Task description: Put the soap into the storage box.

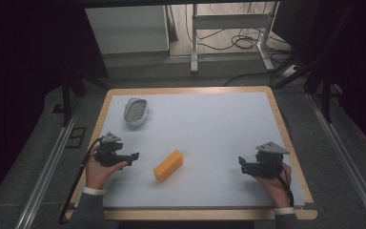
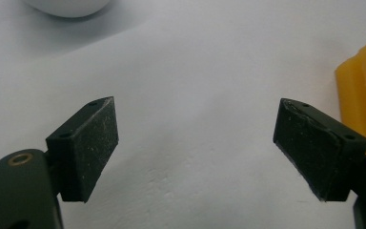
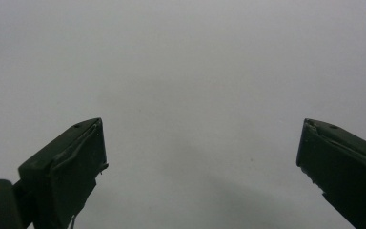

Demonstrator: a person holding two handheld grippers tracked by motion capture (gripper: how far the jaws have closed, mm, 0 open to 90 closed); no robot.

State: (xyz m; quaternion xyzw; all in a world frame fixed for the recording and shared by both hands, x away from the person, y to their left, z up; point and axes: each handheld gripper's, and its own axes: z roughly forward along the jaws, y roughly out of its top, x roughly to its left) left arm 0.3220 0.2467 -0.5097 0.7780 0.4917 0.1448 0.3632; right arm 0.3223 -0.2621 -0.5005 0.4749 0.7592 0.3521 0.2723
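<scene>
An orange block (image 1: 168, 165) lies on the white sheet (image 1: 209, 124) near the front middle. A pale oval dish with a ribbed inside (image 1: 136, 111) sits at the back left. My left gripper (image 1: 134, 157) rests at the front left, a short way left of the block, pointing toward it. In the left gripper view my left gripper (image 2: 195, 148) stands open with nothing between its jaws; the orange block (image 2: 364, 90) shows at the right edge, the dish (image 2: 69, 6) at the top. My right gripper (image 1: 242, 164) is at the front right, open over bare sheet (image 3: 200, 162).
The white sheet covers a wooden table (image 1: 286, 133) with its border showing around the edges. Behind the table stand a white metal frame (image 1: 228, 28) and loose cables on the floor (image 1: 243, 43). Metal rails (image 1: 47, 167) run along both sides.
</scene>
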